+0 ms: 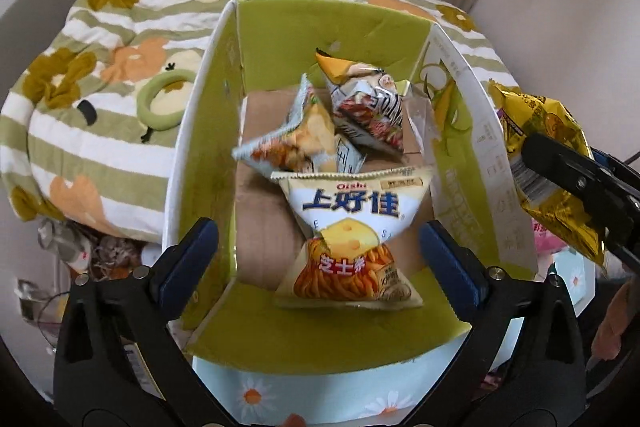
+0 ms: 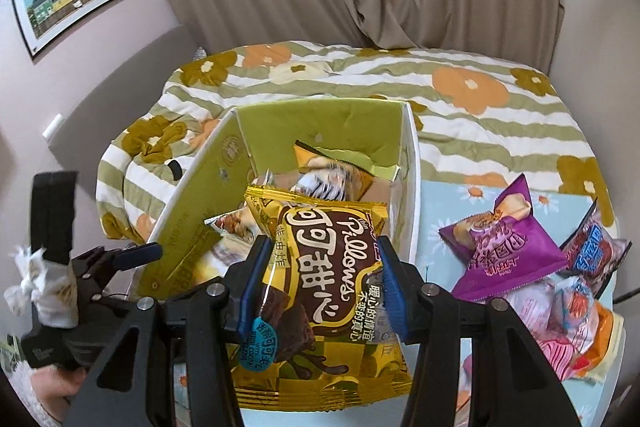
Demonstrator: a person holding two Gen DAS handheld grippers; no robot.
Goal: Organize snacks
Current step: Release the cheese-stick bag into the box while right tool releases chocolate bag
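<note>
My right gripper [image 2: 320,283] is clamped on the gold bag [image 2: 320,291], pads pressing its two side edges, so the bag stands with its long axis running away from me, top end toward the box [image 2: 192,223]. The box lies just ahead of it and slightly to the left; the bag's far end already overlaps the near rim in my right view. From the left wrist view the same bag hangs outside the box's right wall [image 1: 480,147], so I judge it must still go leftward and over that wall before I let go.

My left gripper [image 1: 320,259] stands wide apart over the near end of the box, nothing between the pads. Straight below it lies the cheese bag [image 1: 352,235], resting on the cardboard floor with its bottom edge on the near flap.

The box holds three bags: the cheese bag nearest, a pale blue bag [image 1: 296,131] behind it, and a silver bag [image 1: 368,107] toward the back wall, tilted.

On the table to the right of the box, well apart from it, wait a purple bag [image 2: 508,243] and a heap of pink and red packets [image 2: 576,315].
</note>
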